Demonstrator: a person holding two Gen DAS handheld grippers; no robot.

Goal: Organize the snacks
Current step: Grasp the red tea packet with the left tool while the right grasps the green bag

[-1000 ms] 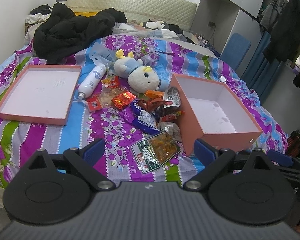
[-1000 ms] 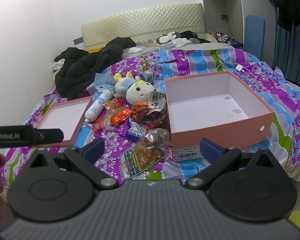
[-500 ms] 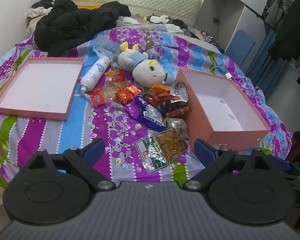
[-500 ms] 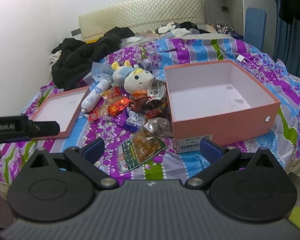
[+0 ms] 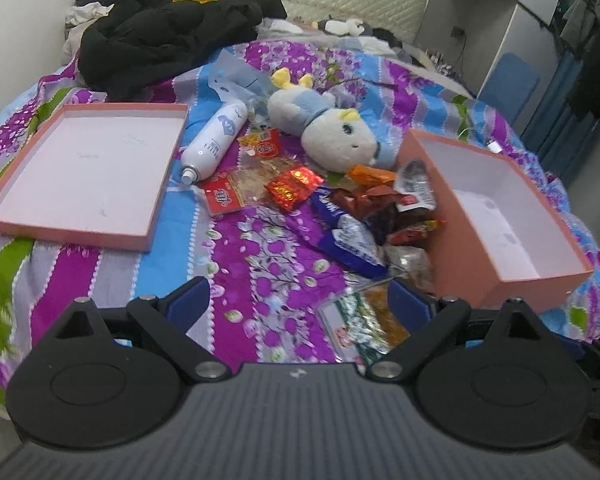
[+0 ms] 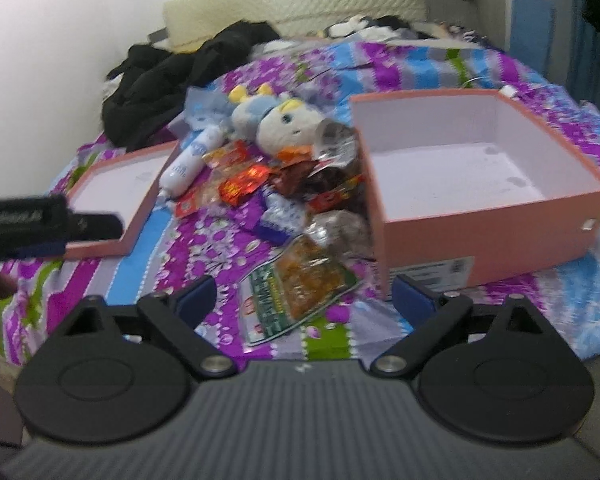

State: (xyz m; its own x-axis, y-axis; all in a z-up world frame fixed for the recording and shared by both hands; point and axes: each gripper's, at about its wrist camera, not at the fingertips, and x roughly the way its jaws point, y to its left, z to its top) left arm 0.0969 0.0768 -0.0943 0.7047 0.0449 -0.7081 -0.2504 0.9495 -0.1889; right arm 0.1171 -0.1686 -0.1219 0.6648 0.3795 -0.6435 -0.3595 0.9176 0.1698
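Snacks (image 5: 340, 208) heaped beside pink box (image 5: 452, 248), left gripper (image 5: 298, 300) wide and empty, right gripper (image 6: 304, 294) closing, nothing gripped

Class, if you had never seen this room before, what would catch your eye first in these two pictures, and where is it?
A heap of bright snack packets lies mid-bed on the purple striped cover, with a plush toy just behind it. An empty pink box stands right of the heap; its shallow lid lies left.
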